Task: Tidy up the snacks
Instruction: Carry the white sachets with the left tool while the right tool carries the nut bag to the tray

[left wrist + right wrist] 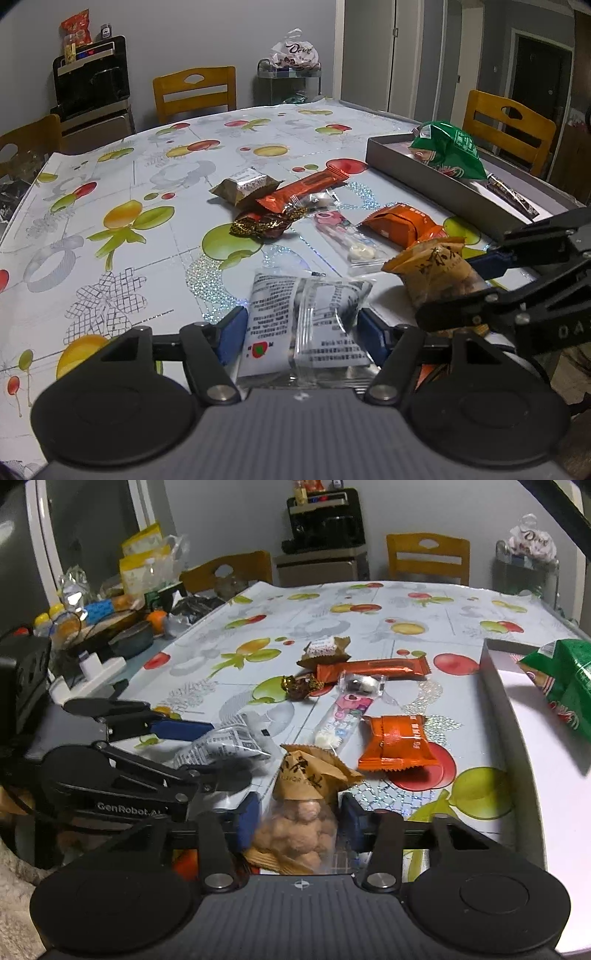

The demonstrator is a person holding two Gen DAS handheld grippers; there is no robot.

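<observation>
Left gripper (301, 330): low centre of its frame, jaws spread either side of the white packet (303, 325); pads close to the wrapper, contact cannot be told. Packet lying on the table (155, 236).

Right gripper (297, 823): low centre of its frame, jaws around the walnut bag (301, 812); left pad against the bag, right pad just beside it, grip cannot be told.

Mid-frame on the cloth: orange bar (306, 186), gold candy (258, 225), brown packet (243, 186), clear strip (343, 236), orange packet (402, 223).

Upper right of the left view: grey tray (443, 184) holding the green bag (450, 151) and a dark bar (511, 197).
</observation>
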